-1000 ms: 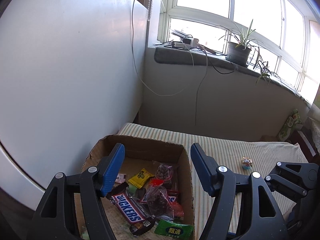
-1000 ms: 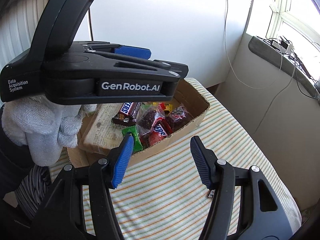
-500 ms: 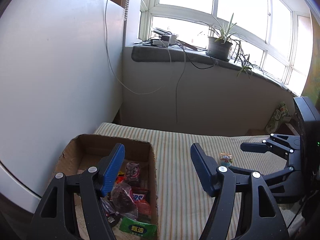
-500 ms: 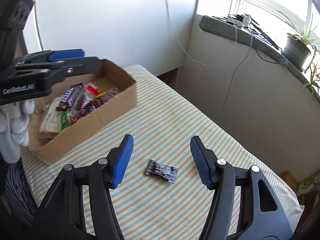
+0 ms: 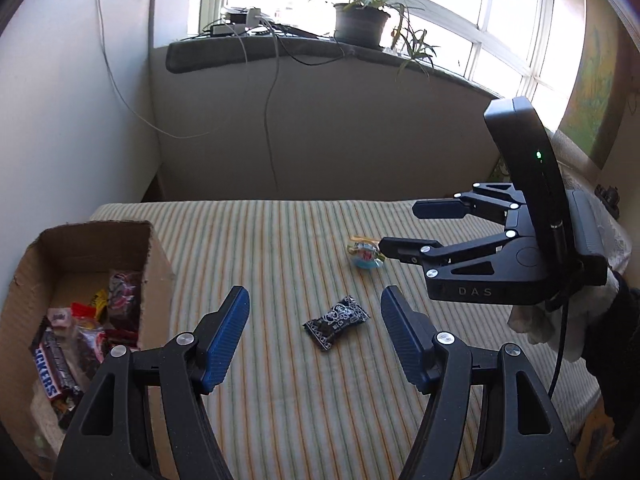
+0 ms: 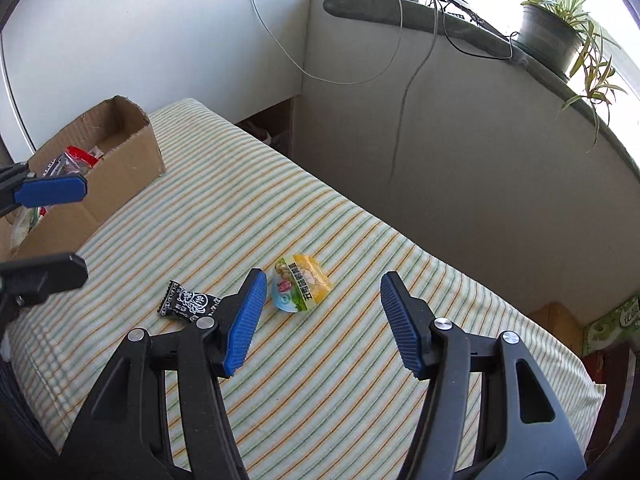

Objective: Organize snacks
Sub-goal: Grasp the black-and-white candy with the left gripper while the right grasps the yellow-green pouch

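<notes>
A black candy wrapper (image 5: 336, 322) lies flat on the striped counter (image 5: 280, 400), its long axis running diagonally between the spread, empty left claw (image 5: 314, 338); the right claw (image 6: 322, 320), also apart and empty, hovers over a yellow snack pack (image 6: 301, 283) near the cardboard box (image 5: 160, 264)

Left gripper (image 5: 314, 328) angled downward, jaws apart, nothing between the blue pads (image 5: 226, 340). Right gripper (image 6: 320, 322) likewise tilted down, jaws spread and empty. Right hand (image 5: 560, 316), in a white glove, grips its handle from behind.
</notes>
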{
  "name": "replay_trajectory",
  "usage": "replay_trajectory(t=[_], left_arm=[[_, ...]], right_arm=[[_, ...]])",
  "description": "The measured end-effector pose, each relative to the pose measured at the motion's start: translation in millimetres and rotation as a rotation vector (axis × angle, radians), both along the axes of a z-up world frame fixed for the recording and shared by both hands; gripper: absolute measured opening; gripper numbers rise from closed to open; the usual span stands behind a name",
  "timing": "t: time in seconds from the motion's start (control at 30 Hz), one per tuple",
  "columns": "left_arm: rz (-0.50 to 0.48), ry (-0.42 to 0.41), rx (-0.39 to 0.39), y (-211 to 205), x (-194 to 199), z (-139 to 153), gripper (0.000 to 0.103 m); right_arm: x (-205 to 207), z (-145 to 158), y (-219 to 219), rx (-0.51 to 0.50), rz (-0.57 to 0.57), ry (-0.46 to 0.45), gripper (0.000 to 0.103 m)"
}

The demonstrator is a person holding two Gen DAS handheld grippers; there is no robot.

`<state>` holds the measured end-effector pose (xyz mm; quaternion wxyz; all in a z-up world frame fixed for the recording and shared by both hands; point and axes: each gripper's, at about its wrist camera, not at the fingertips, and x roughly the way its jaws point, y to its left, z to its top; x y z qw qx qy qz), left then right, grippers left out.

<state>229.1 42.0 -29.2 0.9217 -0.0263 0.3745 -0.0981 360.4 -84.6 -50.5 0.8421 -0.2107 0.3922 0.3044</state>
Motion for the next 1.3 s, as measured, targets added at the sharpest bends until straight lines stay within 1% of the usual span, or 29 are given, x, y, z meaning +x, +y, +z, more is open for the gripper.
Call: replay_trajectory(t=[0.17, 0.27, 0.37, 0.5, 0.67, 0.7, 0.77, 0.8, 0.87, 0.93, 1.07, 1.1, 1.23, 1.3], left_arm=[[-0.041, 0.059, 0.048, -18.7, 12.3, -24.0, 0.068], [-0.066, 0.076, 0.087, -28.4, 17.7, -34.1, 0.068], [-0.079, 0.083, 0.111, -31.0, 18.6, -40.8, 0.068], [-0.082, 0.089, 0.121, -33.6, 25.5, -45.3, 0.068], [-0.098, 0.086, 0.163, -42.7, 29.0, -50.8, 0.067], [-0.103, 0.09, 0.17, -44.9, 29.4, -52.6, 0.066], [-0.117, 0.105, 0.176, -49.1, 29.8, -56.4, 0.057], [-0.12, 0.105, 0.174, -49.0, 29.7, -56.3, 0.056], [-0.121, 0.108, 0.164, -49.2, 30.2, -55.2, 0.049], [-0.12, 0.109, 0.157, -49.4, 30.6, -54.9, 0.044], [-0.126, 0.105, 0.16, -51.5, 28.4, -54.0, 0.028], [-0.128, 0.103, 0.164, -52.2, 24.4, -49.0, 0.028], [-0.128, 0.1, 0.164, -55.6, 22.0, -47.3, 0.026], [-0.13, 0.099, 0.164, -56.5, 20.6, -46.6, 0.026]], right_arm=[[5.3, -15.8, -0.8, 0.007, 0.022, 0.041, 0.062], [8.3, -25.4, 1.0, 0.011, 0.03, 0.062, 0.062], [11.2, -31.8, 6.5, 0.01, 0.036, 0.073, 0.062], [16.0, -36.4, 13.7, 0.019, 0.041, 0.085, 0.062], [20.0, -43.1, 21.1, 0.011, 0.047, 0.094, 0.062], [20.7, -44.1, 22.0, 0.013, 0.048, 0.098, 0.062], [22.0, -46.5, 23.6, 0.012, 0.047, 0.103, 0.062], [23.2, -48.0, 24.7, 0.011, 0.048, 0.109, 0.062], [23.7, -50.3, 24.7, 0.014, 0.047, 0.115, 0.062], [24.4, -51.2, 23.8, 0.02, 0.046, 0.122, 0.062], [25.5, -50.7, 22.1, 0.017, 0.045, 0.127, 0.062], [24.1, -50.3, 20.9, 0.016, 0.044, 0.128, 0.061], [22.5, -48.9, 17.2, 0.016, 0.044, 0.134, 0.053], [21.3, -47.5, 15.2, 0.015, 0.037, 0.134, 0.046]])
